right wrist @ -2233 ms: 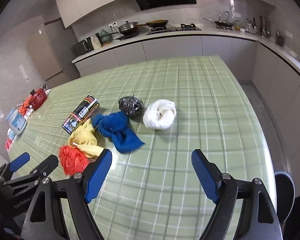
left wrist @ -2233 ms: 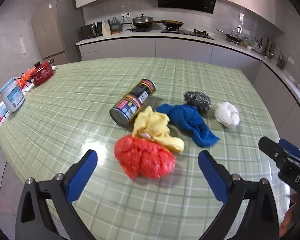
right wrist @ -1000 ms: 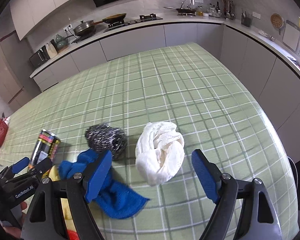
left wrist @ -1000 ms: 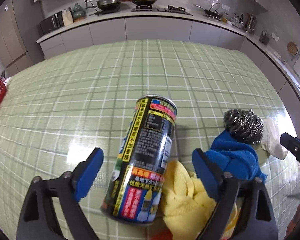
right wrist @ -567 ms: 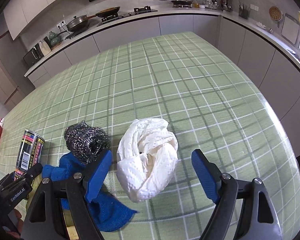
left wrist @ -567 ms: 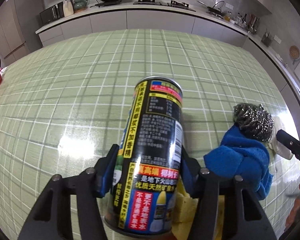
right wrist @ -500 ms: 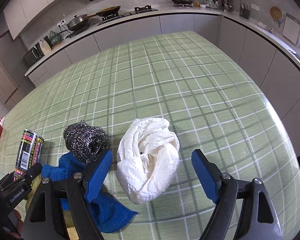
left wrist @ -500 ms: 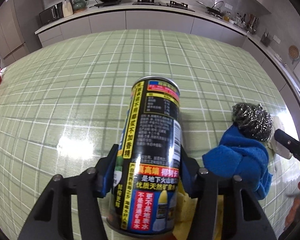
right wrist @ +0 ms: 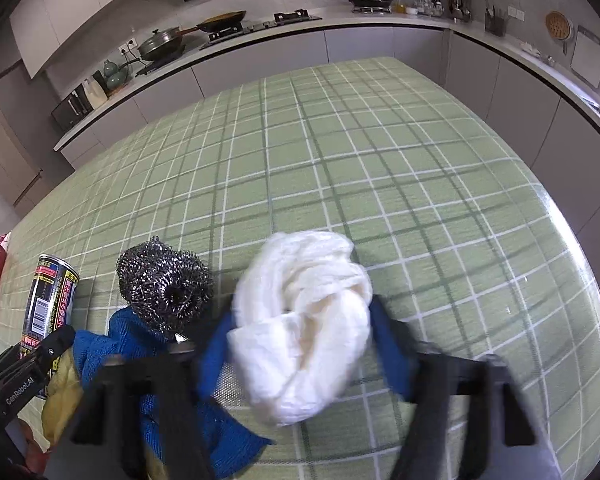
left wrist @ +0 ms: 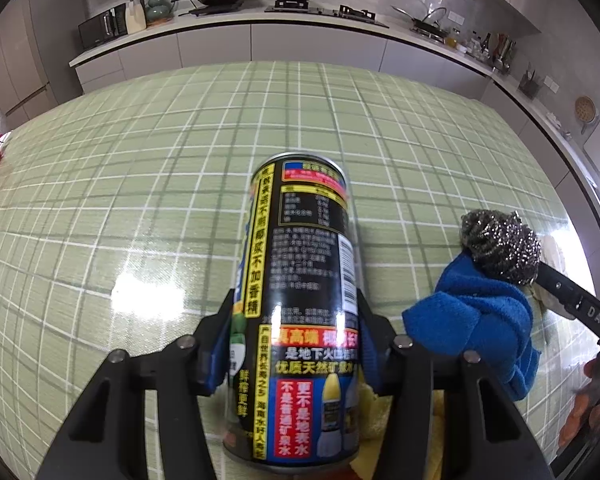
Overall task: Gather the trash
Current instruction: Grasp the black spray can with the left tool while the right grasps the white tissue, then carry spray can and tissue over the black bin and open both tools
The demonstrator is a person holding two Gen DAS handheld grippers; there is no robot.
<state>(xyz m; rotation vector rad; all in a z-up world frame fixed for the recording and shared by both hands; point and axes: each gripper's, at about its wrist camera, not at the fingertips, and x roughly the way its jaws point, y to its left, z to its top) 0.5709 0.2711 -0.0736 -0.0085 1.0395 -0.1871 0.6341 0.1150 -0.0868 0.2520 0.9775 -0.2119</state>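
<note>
right gripper (right wrist: 300, 344) motion-blurred, yellow cloth (left wrist: 374, 408) mostly hidden behind can (left wrist: 300, 312)

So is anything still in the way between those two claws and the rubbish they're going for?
Nothing visible. The left gripper has closed on the black can, pads against its sides. The right gripper has just been closing around the white wad of paper, which sits between its pads. The steel scourer lies beside, clear.

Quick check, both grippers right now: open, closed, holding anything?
Left gripper: closed on the black can, fingers pressing both its sides.
Right gripper: jaws have just been closing; fingers against the white crumpled wad, gripping it.
</note>
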